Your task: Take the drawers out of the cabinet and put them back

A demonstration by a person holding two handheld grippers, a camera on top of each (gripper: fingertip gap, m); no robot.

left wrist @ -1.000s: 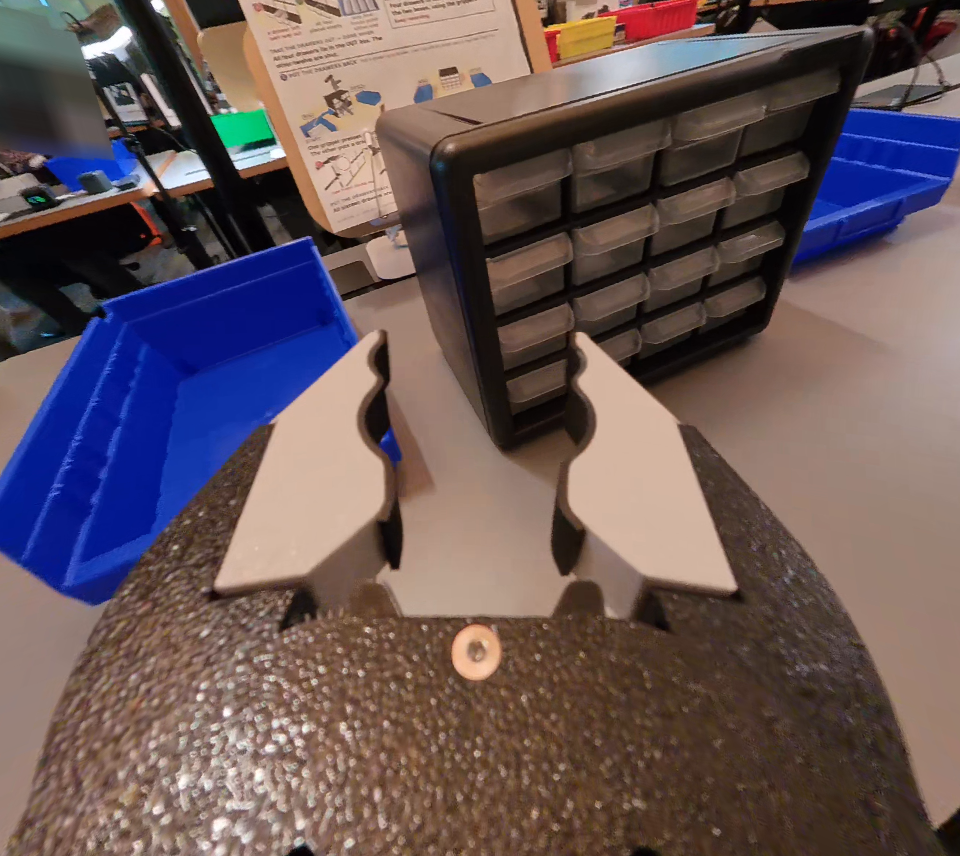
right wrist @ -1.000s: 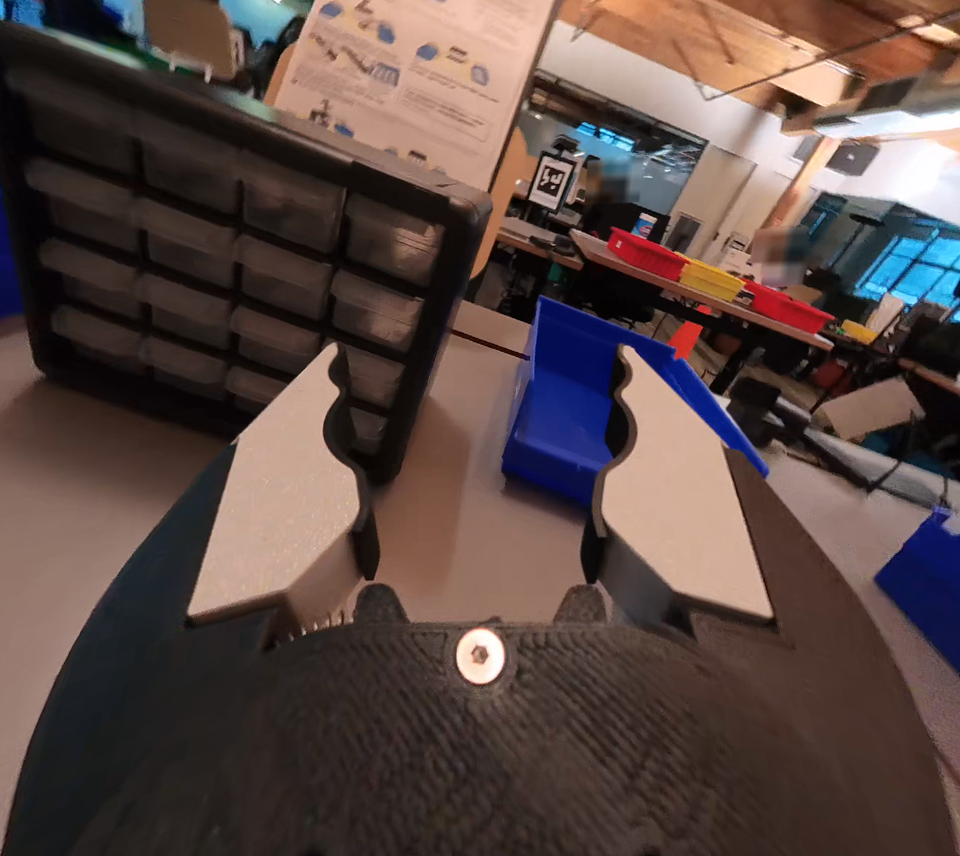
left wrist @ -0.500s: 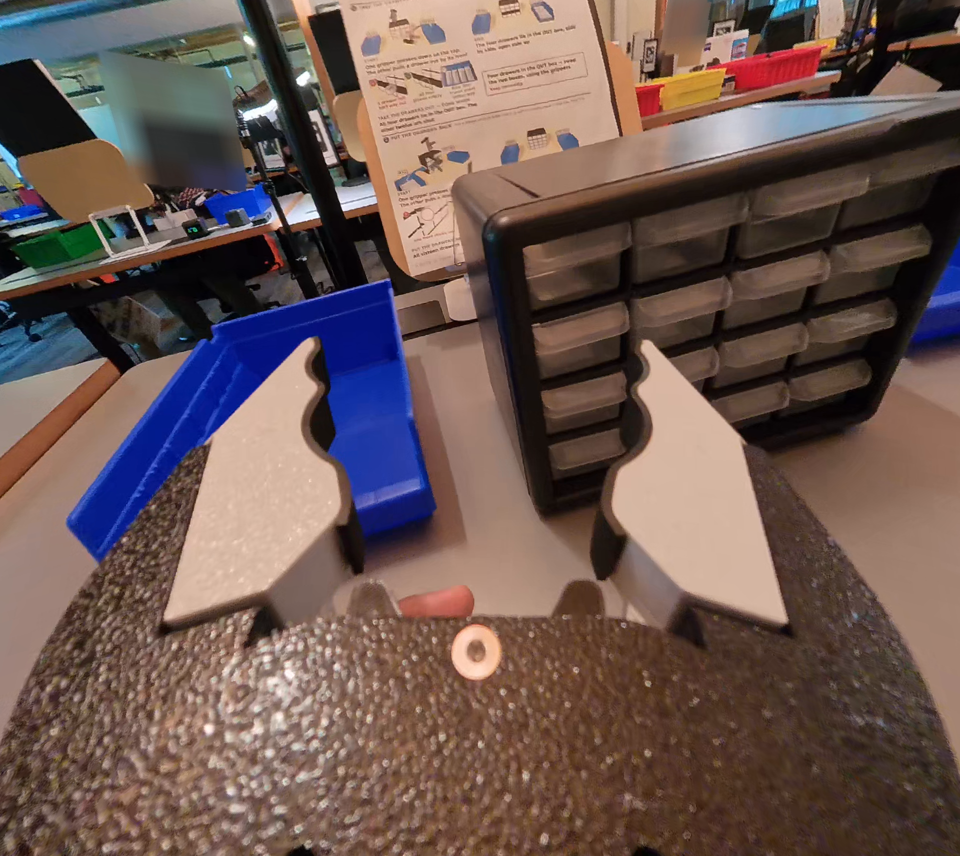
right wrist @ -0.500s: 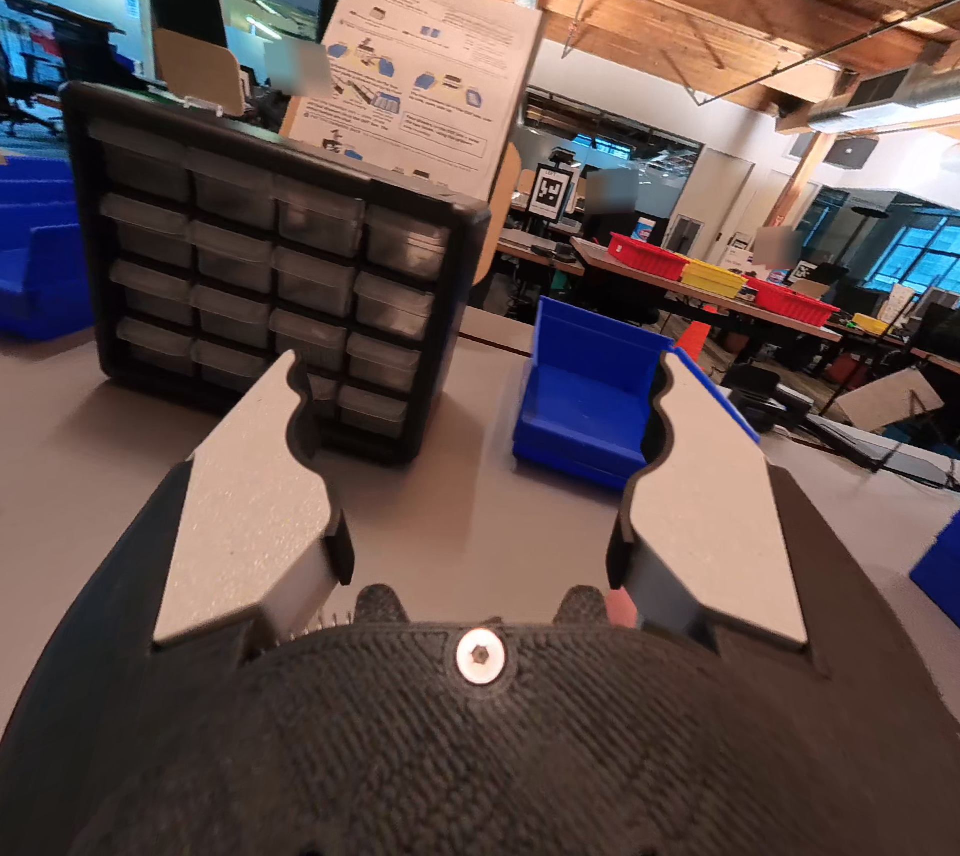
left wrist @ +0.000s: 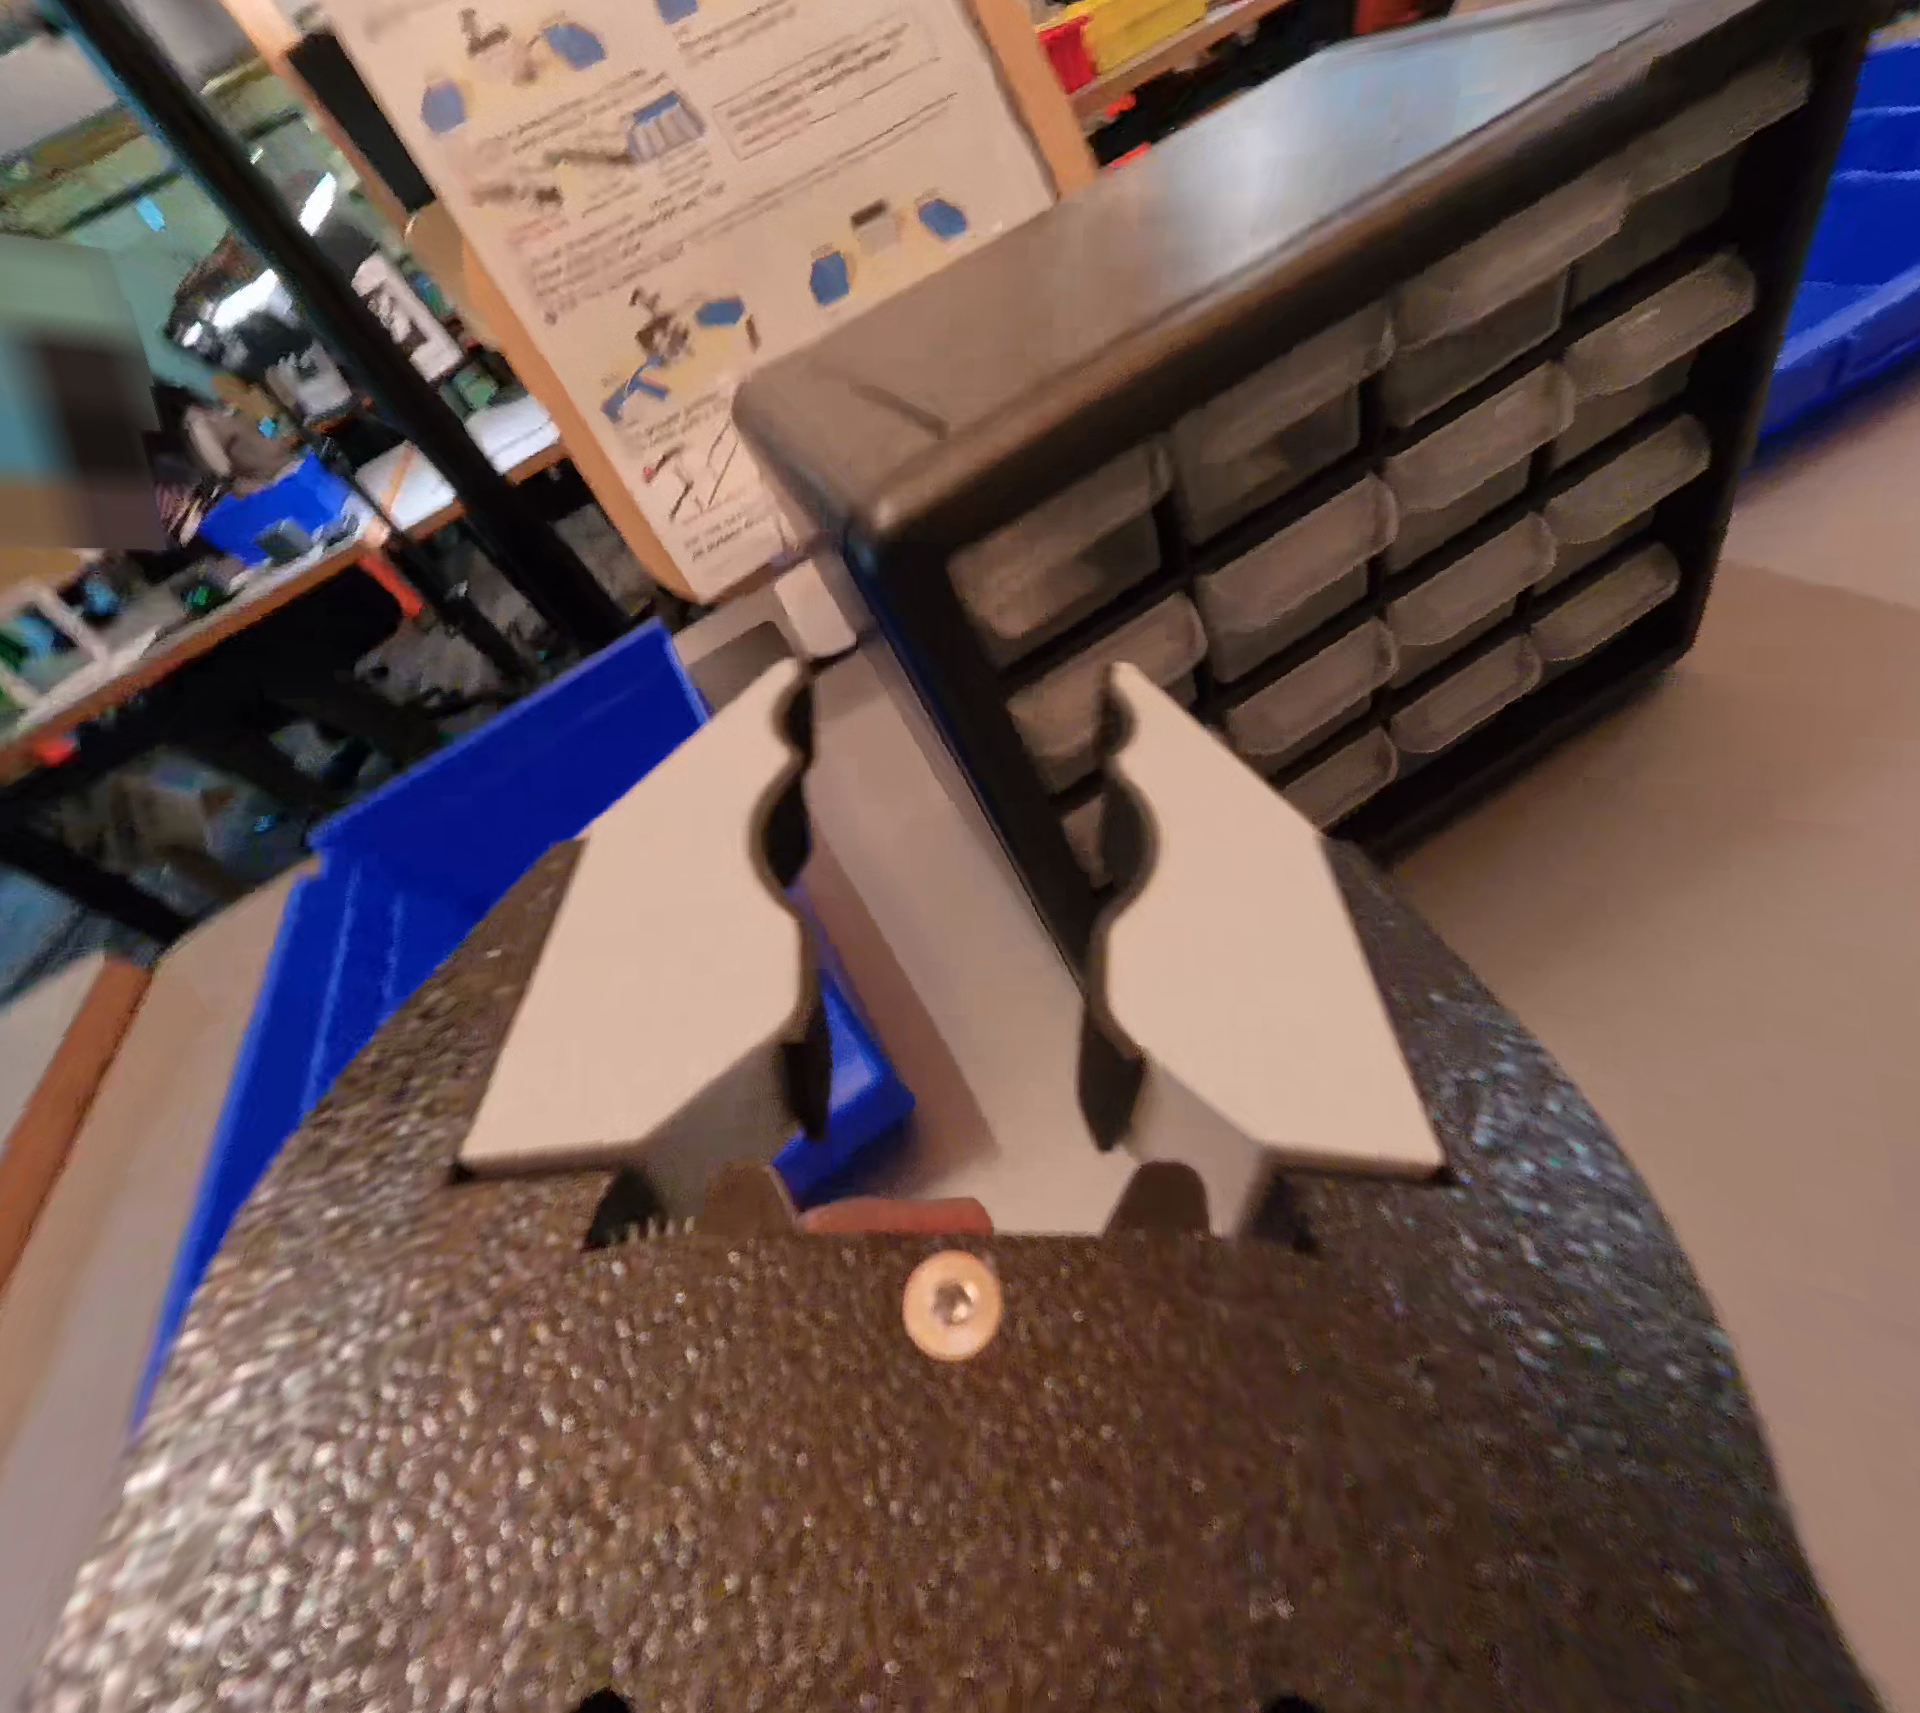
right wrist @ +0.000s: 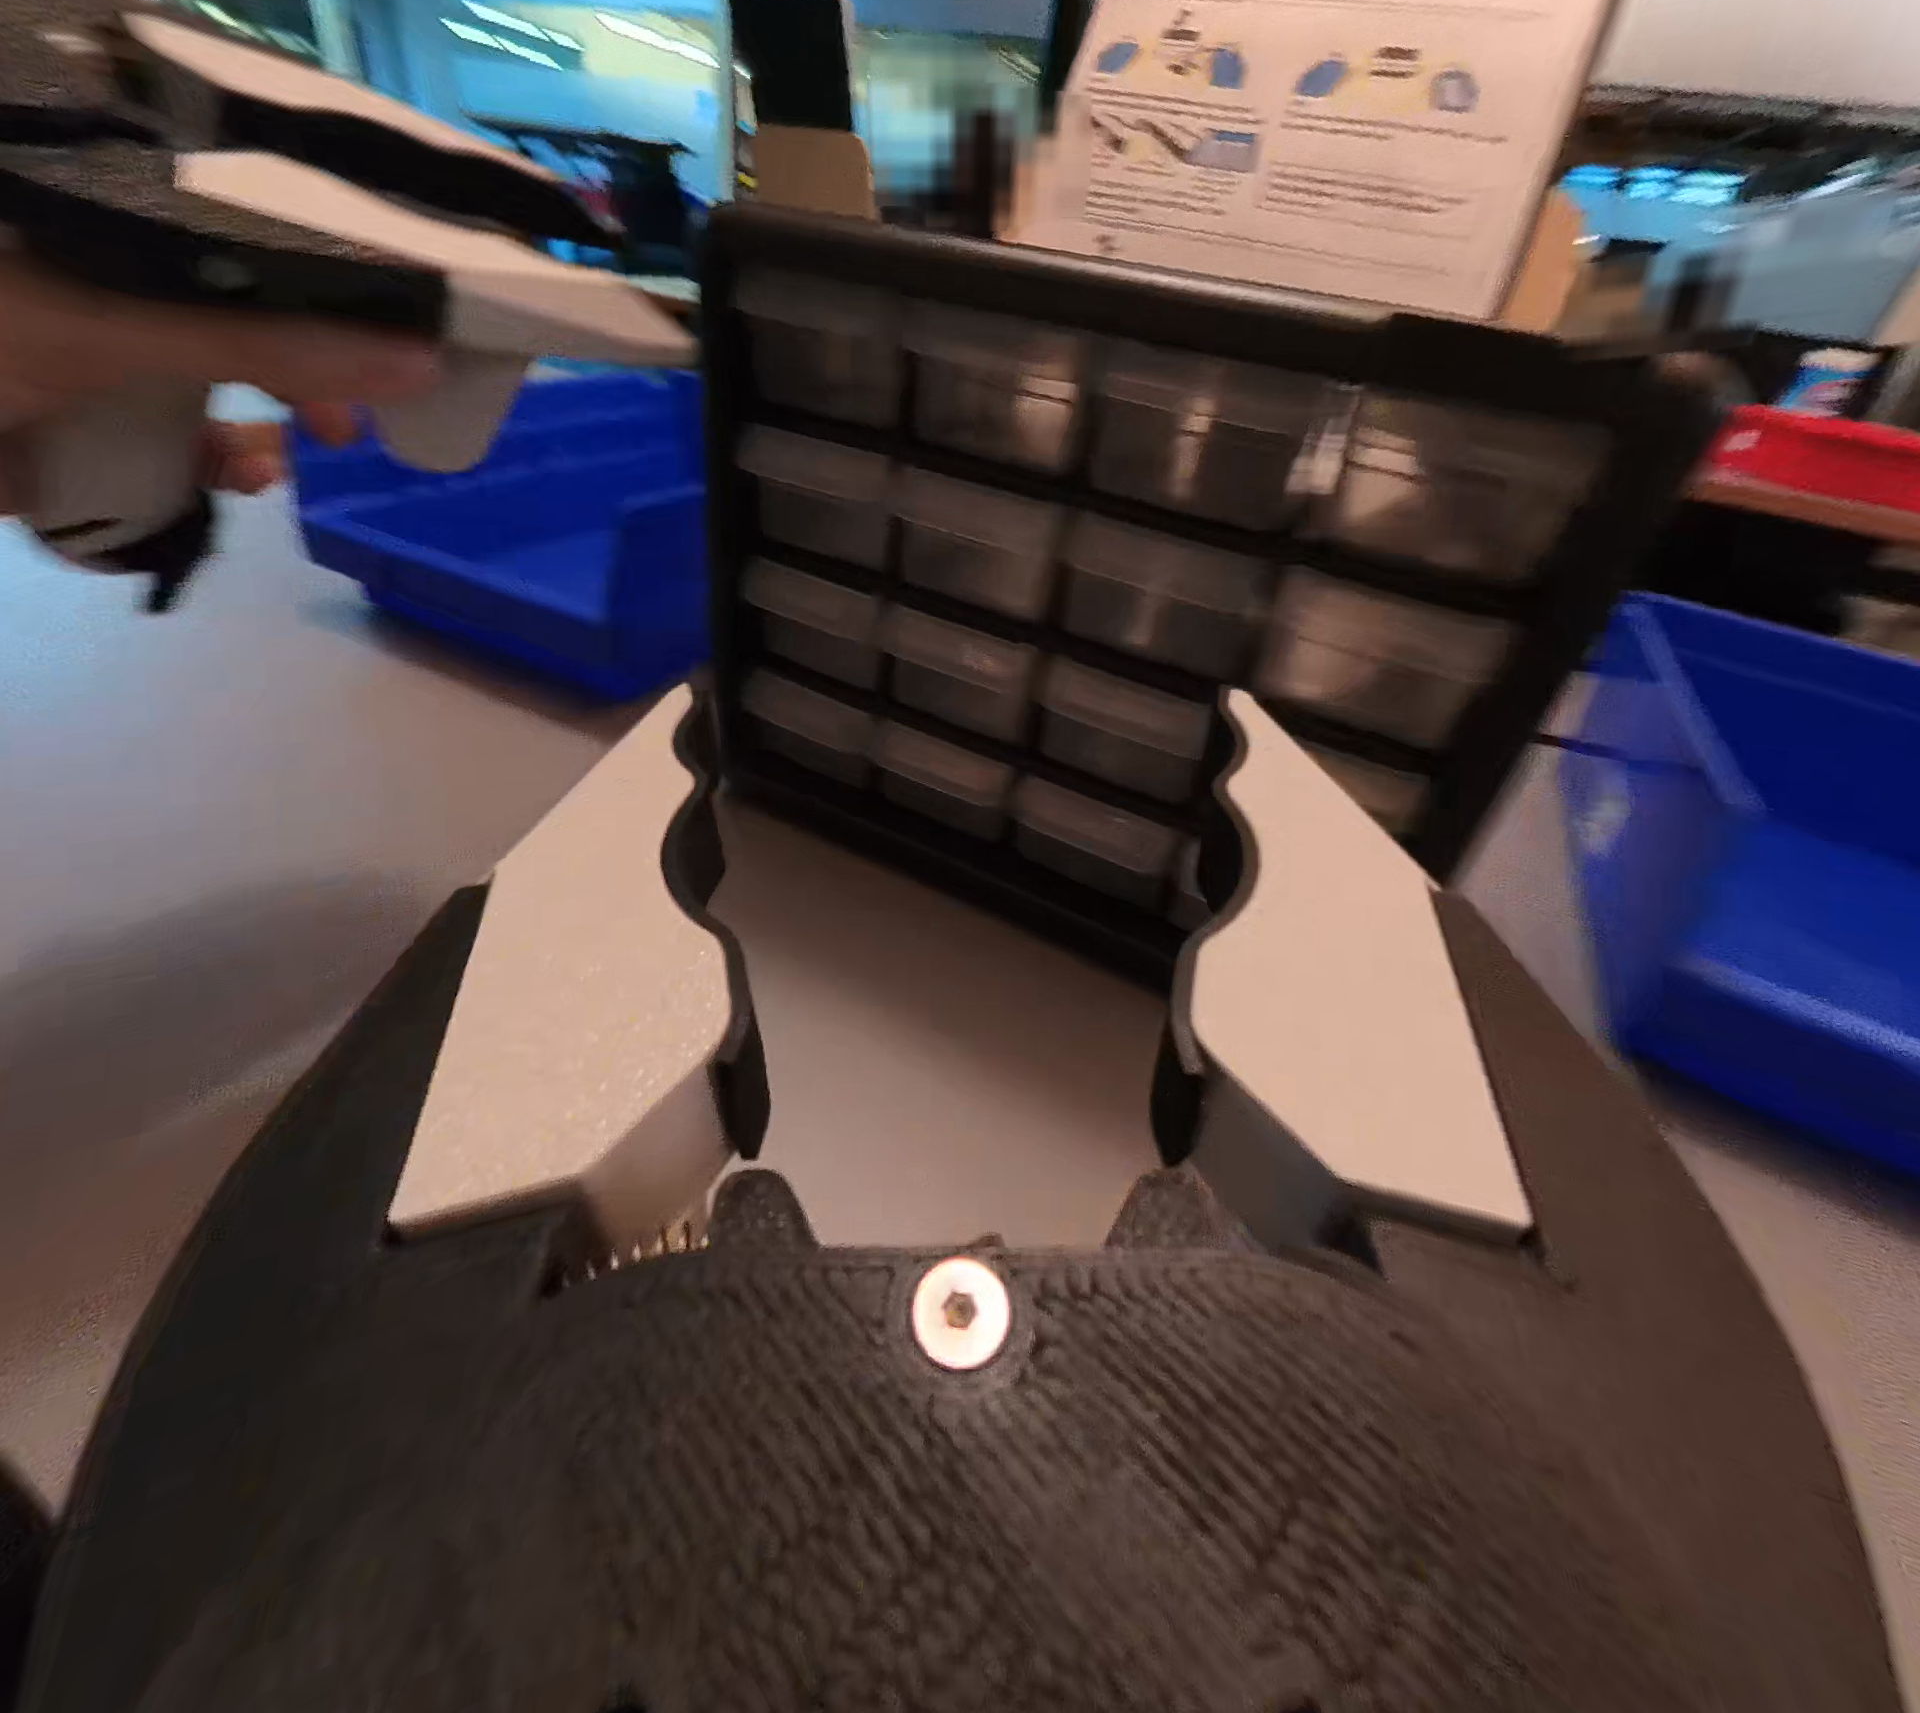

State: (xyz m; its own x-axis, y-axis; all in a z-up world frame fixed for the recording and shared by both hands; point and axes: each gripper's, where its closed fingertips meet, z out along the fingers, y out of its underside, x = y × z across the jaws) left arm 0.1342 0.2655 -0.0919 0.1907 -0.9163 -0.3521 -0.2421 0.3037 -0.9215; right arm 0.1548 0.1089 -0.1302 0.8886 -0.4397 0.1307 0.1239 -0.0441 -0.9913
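— Looking along my left gripper (left wrist: 956,707), I see its two grey fingers spread apart with nothing between them, aimed at the left front corner of the black cabinet (left wrist: 1195,292).

— And the drawers?

— All the clear drawers (left wrist: 1288,562) I can see sit pushed into their slots; the motion blur hides finer detail. A blue bin (left wrist: 499,842) lies at nine o'clock from the cabinet, on the grey table (left wrist: 1662,936).

— What about the right side?

— My right gripper (right wrist: 961,728) is also spread wide and empty, facing the cabinet (right wrist: 1143,281) front squarely, low down. Another blue bin (right wrist: 1766,884) sits at three o'clock from the cabinet. The other gripper (right wrist: 582,313) shows at ten o'clock, held by a hand (right wrist: 114,385), near the cabinet's upper left corner.

— Anything behind?

— A printed instruction sheet (right wrist: 1340,53) stands at twelve o'clock, behind the cabinet.
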